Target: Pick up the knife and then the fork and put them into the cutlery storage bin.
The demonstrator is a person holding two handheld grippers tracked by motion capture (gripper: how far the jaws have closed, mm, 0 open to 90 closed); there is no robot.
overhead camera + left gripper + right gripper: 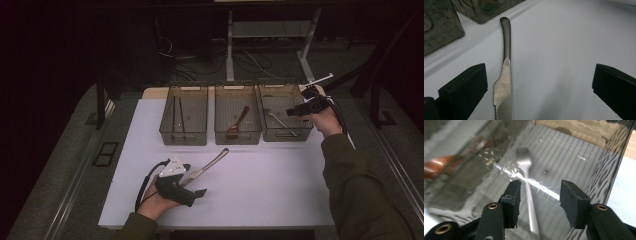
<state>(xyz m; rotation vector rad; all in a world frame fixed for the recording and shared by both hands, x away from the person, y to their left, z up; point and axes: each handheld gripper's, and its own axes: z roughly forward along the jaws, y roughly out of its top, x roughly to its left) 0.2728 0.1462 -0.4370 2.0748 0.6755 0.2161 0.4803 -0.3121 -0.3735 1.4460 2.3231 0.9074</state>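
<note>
High view: the left gripper (192,192) sits near the desk's (280,200) front edge, partly covering the knife (210,165). Left gripper view: jaws wide apart, the blade cut off at the bottom. Right gripper view: jaws apart above a blurry fork (527,182) in the right bin (599,170).

The person wears dark olive sleeves (350,185) and holds 2 black grippers, the left gripper (192,192) topped by a grey 3-cornered plate (172,168) and trailing a black cable (145,182), the right gripper (539,195) with blocky jaws and brass-coloured rivets (493,206).
</note>
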